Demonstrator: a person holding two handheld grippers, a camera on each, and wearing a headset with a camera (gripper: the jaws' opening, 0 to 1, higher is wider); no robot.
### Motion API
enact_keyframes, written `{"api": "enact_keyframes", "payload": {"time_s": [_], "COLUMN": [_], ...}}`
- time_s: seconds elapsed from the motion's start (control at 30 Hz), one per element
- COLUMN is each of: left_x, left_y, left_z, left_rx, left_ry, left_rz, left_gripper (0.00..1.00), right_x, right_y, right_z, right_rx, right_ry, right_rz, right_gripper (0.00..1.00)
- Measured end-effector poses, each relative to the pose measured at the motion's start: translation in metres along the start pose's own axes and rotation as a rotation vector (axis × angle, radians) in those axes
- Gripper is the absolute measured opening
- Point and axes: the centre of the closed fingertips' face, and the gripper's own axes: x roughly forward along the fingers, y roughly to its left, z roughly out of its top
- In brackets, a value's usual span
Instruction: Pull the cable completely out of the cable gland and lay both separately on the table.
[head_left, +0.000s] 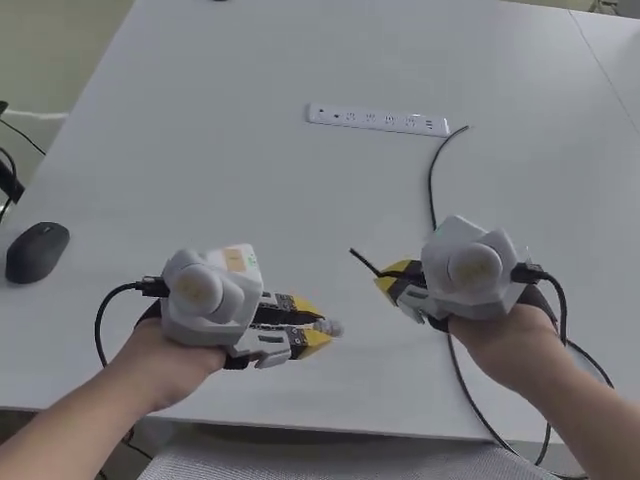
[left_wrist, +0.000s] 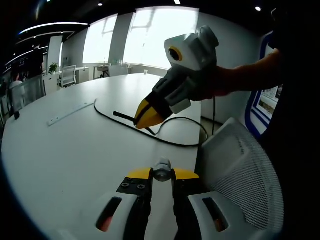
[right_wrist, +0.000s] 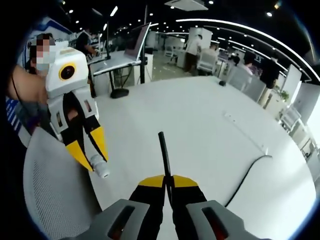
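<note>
Cable gland (left_wrist: 162, 170): small pale grey fitting, pinched at the very tips of the left gripper's jaws. It is held just above the near part of the table and sits free of the cable, with a clear gap between the two.
Cable (right_wrist: 163, 150): thin and black. A short, straight end juts past the right gripper's tips and points toward the gland. More black cable curves away across the tabletop toward the power strip.
Left gripper (head_left: 318, 325): yellow-tipped jaws closed on the gland, with a white body held in a person's hand. It is aimed toward the right gripper.
Right gripper (head_left: 385, 280): yellow-tipped jaws clamped tight on the cable near its free end. It is held just above the table, near the left gripper but not touching it.
Table (head_left: 250, 170): broad, pale grey top.
Power strip (head_left: 378, 120): long and white, lying flat well beyond both grippers.
Mouse (head_left: 37, 250): dark, resting near the table's left edge, well apart from the grippers.
Chair (left_wrist: 240, 175): white mesh back, close to the table's near edge.
</note>
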Motion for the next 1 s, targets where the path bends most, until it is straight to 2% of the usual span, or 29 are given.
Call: {"api": "enact_keyframes", "payload": {"time_s": [0.23, 0.5, 0.63, 0.77, 1.0], "left_x": [-0.007, -0.017, -0.022, -0.028, -0.035], "left_y": [0.010, 0.022, 0.028, 0.034, 0.046], "left_z": [-0.019, -0.040, -0.050, -0.058, -0.071], "left_rx": [-0.012, -0.023, -0.043, -0.056, -0.075], "left_ry": [0.013, 0.032, 0.039, 0.049, 0.055], "left_rz": [0.032, 0.061, 0.078, 0.098, 0.126], "left_gripper": [0.15, 0.15, 0.16, 0.16, 0.16], "right_x": [0.023, 0.048, 0.061, 0.077, 0.106], "right_y": [-0.003, 0.001, 0.008, 0.023, 0.046], "right_z": [0.031, 0.056, 0.062, 0.065, 0.056], "right_rx": [-0.047, -0.051, -0.049, -0.096, -0.151], "right_ry": [-0.015, -0.046, -0.052, -0.048, 0.003], "right_rz": [0.016, 0.041, 0.063, 0.098, 0.156], "right_gripper": [0.00, 0.00, 0.00, 0.00, 0.00]}}
